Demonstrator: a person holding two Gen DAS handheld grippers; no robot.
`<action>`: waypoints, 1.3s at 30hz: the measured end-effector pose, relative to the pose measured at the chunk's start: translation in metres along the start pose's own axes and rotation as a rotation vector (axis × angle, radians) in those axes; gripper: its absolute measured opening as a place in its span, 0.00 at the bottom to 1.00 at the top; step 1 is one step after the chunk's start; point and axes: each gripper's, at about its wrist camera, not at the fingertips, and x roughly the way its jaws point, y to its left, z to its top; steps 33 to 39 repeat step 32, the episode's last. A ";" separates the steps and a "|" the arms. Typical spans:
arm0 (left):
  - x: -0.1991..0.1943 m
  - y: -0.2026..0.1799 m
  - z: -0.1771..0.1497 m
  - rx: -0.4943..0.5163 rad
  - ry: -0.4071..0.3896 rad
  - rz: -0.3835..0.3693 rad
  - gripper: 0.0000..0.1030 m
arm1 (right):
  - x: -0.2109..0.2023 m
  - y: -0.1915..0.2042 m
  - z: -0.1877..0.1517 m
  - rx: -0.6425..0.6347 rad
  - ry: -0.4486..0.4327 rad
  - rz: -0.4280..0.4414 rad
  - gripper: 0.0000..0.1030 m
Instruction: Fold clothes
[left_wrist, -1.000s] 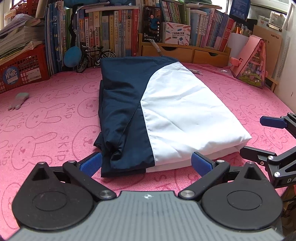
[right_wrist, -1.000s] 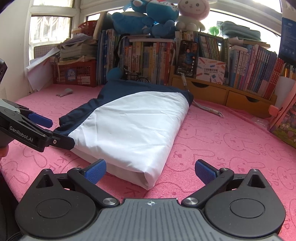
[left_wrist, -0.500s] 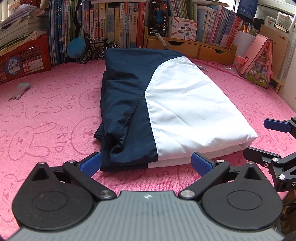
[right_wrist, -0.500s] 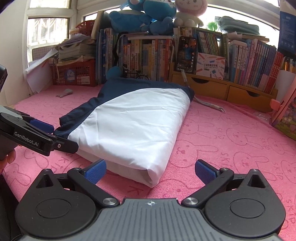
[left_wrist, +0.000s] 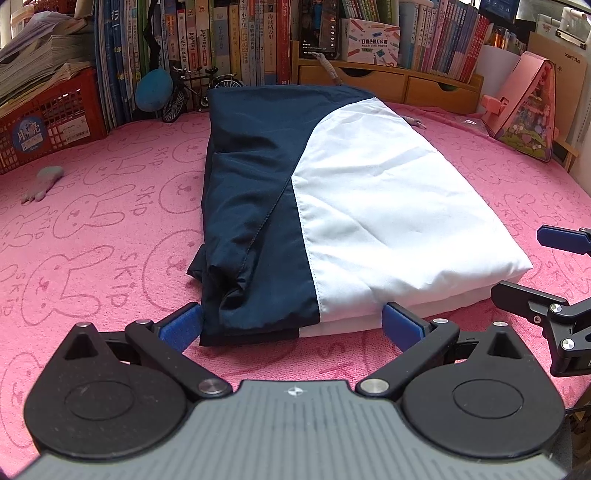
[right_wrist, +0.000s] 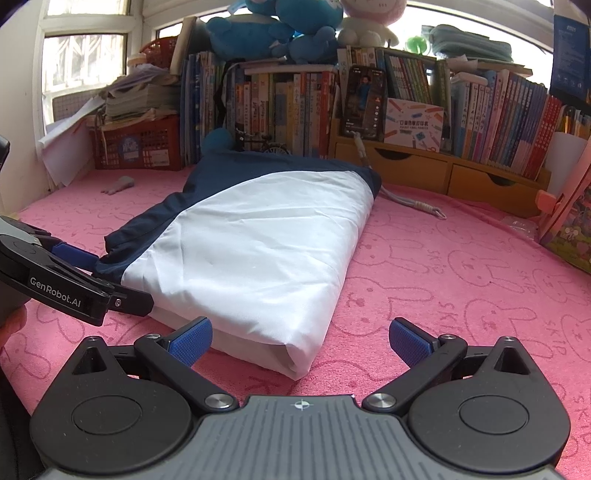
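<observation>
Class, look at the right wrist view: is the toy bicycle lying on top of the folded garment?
No: the toy bicycle stands behind the folded garment, against the books.

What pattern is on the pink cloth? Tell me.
The cloth carries outlined rabbits with the word SKIP, in darker pink. The left wrist view shows it best.

Both cameras sit low behind their own claws, close to the pink mat, facing the bookshelf at 12 o'clock. The left wrist view looks over the near edge of the folded garment; the right wrist view meets its near corner. Shared: garment, mat, bookshelf. Each view catches the other claw: right claw at 3 o'clock, left claw at 9 o'clock.
</observation>
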 end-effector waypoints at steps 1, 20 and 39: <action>0.000 -0.001 0.000 0.002 0.001 0.003 1.00 | 0.001 0.000 0.000 0.000 0.002 0.001 1.00; 0.006 -0.001 0.001 -0.007 0.023 0.003 1.00 | 0.007 0.009 -0.001 -0.028 0.020 0.015 1.00; 0.008 0.001 0.001 -0.033 0.022 -0.003 1.00 | 0.011 0.013 -0.002 -0.039 0.032 0.020 1.00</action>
